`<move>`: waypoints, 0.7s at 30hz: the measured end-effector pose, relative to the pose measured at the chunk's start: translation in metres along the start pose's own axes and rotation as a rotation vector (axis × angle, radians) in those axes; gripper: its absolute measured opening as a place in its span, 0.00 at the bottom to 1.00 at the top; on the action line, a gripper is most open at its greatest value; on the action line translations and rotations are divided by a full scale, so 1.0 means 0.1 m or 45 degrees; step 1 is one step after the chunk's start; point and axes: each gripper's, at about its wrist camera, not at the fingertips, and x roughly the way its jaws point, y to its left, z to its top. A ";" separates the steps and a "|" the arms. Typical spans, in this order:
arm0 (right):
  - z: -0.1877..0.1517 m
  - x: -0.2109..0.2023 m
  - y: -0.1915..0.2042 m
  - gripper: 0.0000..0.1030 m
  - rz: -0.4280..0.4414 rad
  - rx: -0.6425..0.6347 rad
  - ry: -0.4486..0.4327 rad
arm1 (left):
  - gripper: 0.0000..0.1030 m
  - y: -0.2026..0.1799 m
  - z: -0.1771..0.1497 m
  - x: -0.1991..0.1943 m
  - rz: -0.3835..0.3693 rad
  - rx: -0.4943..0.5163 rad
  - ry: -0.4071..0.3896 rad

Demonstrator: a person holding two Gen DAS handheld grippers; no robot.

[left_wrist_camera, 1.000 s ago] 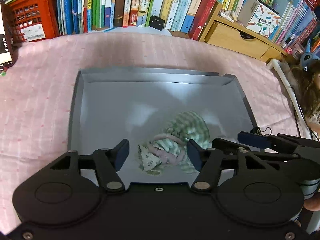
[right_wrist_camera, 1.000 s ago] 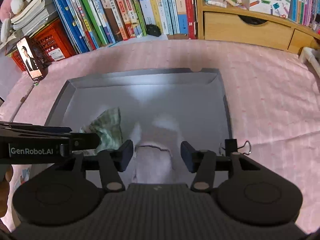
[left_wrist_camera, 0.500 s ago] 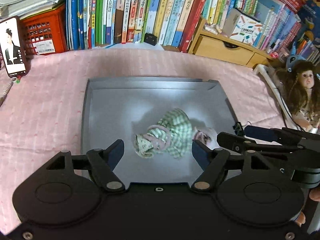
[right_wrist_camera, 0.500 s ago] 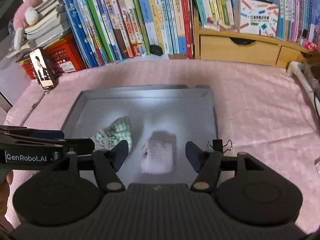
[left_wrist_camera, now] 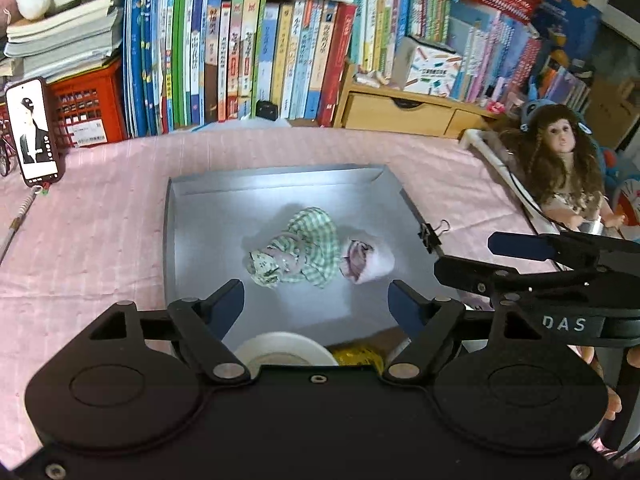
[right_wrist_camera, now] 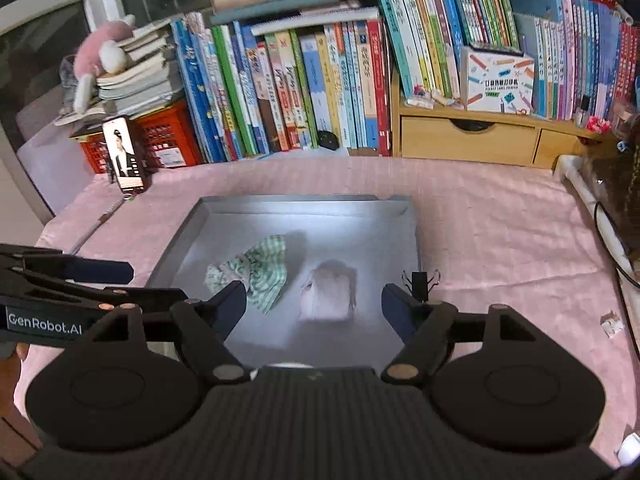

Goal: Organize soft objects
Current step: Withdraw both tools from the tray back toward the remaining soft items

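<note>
Both soft things lie in the shallow grey tray [left_wrist_camera: 176, 240]: crumpled green checked cloth [left_wrist_camera: 298, 246] at centre, folded pale pink cloth [left_wrist_camera: 366, 260] at its 3 o'clock; the placing looks done. Left gripper [left_wrist_camera: 316, 300] and right gripper [right_wrist_camera: 314, 304] hang spread and empty

Two cloth bundles [left_wrist_camera: 298, 246] [left_wrist_camera: 366, 259] side by side in tray [left_wrist_camera: 192, 216], books [left_wrist_camera: 248, 52] behind

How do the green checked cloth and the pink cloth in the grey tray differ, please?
The green checked cloth is patterned and loosely crumpled; the pink cloth is plain and folded into a compact block. The green one spreads wider and sits left of the pink. Both lie untouched in the grey tray.
</note>
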 end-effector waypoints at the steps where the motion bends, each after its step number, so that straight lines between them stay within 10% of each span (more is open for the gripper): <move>1: -0.03 -0.04 0.01 0.82 0.007 -0.007 -0.009 | 0.76 -0.01 -0.03 -0.04 -0.005 0.001 -0.008; 21: -0.52 -0.62 0.14 0.85 0.105 -0.062 -0.130 | 0.79 -0.18 -0.75 -0.52 -0.069 0.108 -0.143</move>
